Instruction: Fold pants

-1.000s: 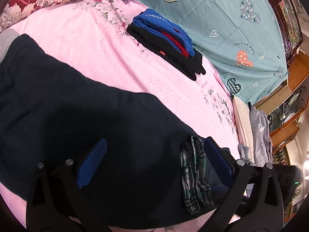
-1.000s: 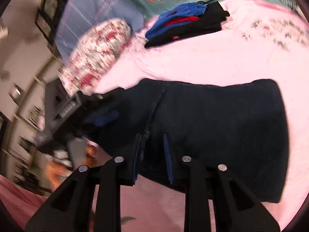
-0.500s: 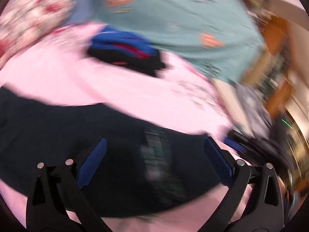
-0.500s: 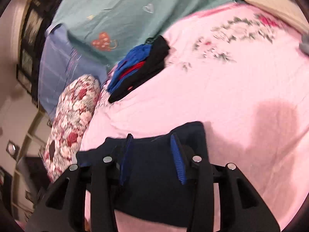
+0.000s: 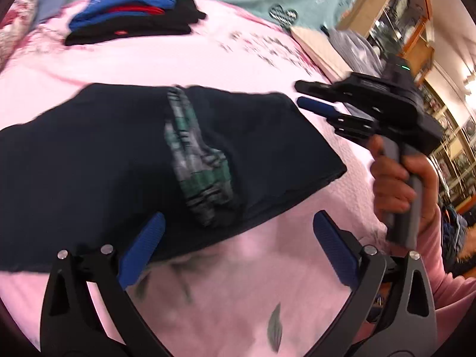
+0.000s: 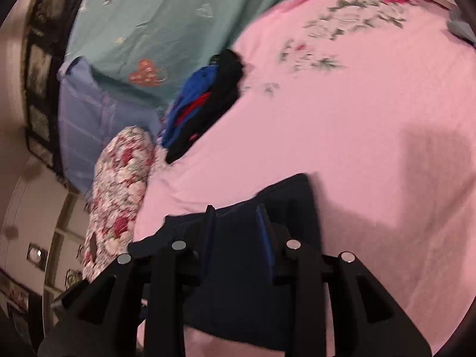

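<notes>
I am holding the left gripper (image 5: 238, 250) spread wide, gripping nothing, above the pink bedspread (image 5: 232, 291). The navy pants (image 5: 98, 160) are lying folded at its 11 o'clock. My right gripper (image 6: 235, 226) is hovering partly parted over them, gripping nothing.

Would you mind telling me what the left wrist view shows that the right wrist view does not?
Only the left wrist view shows the plaid lining on the dark pants, the right tool from outside, and the hand holding it. Only the right wrist view shows the floral pillow clearly. Both show the pants, the pink bedspread and the folded clothes stack.
</notes>
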